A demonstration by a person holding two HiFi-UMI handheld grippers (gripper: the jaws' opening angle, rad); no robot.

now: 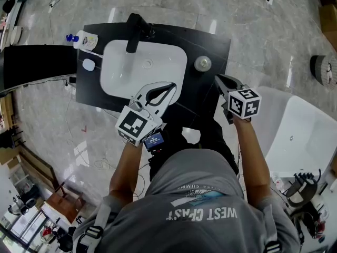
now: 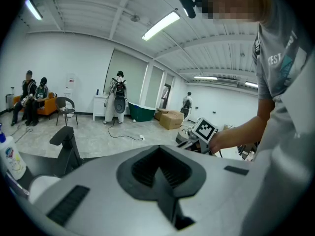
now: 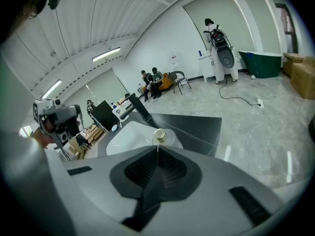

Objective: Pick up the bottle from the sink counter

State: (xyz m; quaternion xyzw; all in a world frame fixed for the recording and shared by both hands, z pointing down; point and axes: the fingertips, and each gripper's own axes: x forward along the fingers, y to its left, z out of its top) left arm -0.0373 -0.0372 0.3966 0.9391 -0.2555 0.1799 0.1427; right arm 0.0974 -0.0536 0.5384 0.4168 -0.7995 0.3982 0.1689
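A clear bottle [image 1: 81, 39] with a blue cap lies at the far left corner of the black sink counter [image 1: 210, 41]. In the left gripper view the bottle [image 2: 11, 156] shows at the left edge. My left gripper [image 1: 171, 87] hangs over the near rim of the white basin [image 1: 121, 67], well apart from the bottle. Its jaws [image 2: 158, 169] are shut with nothing between them. My right gripper [image 1: 218, 78] sits at the counter's near right edge, also shut and empty [image 3: 157, 154]. It points toward a small round cup [image 3: 159, 134].
A black faucet [image 1: 134, 30] stands behind the basin. A small white oval piece [image 1: 88, 65] lies left of the basin, and the round cup [image 1: 202, 63] right of it. A white bathtub [image 1: 300, 130] is on the right. A black panel [image 1: 37, 62] adjoins the counter's left side.
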